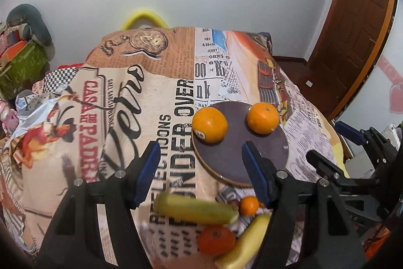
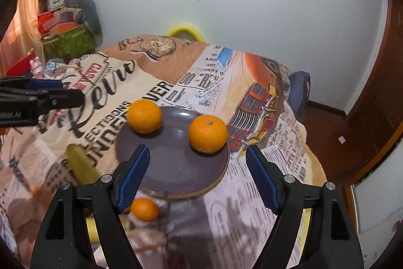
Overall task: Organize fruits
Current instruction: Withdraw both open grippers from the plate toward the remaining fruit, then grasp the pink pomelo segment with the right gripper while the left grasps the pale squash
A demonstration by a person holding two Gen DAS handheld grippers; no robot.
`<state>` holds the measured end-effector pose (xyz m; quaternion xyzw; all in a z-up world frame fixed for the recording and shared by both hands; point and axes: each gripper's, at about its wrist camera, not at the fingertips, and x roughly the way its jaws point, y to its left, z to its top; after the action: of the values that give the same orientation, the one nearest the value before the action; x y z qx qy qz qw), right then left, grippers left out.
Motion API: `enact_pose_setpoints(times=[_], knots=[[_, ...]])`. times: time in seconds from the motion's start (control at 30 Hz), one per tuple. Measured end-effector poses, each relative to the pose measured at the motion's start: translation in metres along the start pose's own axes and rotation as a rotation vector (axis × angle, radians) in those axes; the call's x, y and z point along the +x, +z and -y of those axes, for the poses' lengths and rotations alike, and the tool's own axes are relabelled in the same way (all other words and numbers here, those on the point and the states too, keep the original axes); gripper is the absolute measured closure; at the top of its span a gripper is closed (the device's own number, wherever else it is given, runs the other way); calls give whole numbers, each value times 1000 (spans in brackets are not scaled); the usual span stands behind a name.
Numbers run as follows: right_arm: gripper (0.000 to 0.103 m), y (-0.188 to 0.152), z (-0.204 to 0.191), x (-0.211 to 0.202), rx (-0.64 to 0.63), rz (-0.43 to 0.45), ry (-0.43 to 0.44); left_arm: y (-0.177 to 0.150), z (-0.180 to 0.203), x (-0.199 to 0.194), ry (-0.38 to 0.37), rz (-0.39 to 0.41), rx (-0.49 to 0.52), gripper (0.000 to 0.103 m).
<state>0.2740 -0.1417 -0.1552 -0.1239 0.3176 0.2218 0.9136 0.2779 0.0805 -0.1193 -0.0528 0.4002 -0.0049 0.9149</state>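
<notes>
A dark purple plate lies on the printed tablecloth with two oranges on it, one on the left and one on the right. Near the front lie a green banana, a yellow banana, a small orange and a reddish orange. My left gripper is open and empty above the green banana. My right gripper is open and empty over the plate's near edge.
The table is covered by a newspaper-print cloth. A yellow chair back stands behind it by the white wall. Clutter and a green box sit at the left. A wooden door is at the right.
</notes>
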Motion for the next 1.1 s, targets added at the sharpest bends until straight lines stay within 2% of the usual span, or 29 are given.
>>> enact_pose_setpoints(times=[0.27, 0.53, 0.77, 0.97, 1.07, 1.1], knots=[[24, -27, -19, -42, 3, 14, 4, -37, 2, -40, -12, 9, 6, 36], [20, -56, -33, -53, 2, -42, 45, -82, 6, -42, -37, -62, 15, 36], [20, -78, -46, -35, 17, -128, 98, -118, 6, -19, -62, -158, -7, 36], [20, -88, -58, -10, 26, -204, 134, -134, 4, -5, -82, -201, -19, 36], [24, -92, -62, 2, 29, -240, 159, -137, 6, -2, -99, -210, -11, 36], [29, -94, -63, 6, 34, -251, 166, -138, 7, -1, -105, -213, -8, 36]])
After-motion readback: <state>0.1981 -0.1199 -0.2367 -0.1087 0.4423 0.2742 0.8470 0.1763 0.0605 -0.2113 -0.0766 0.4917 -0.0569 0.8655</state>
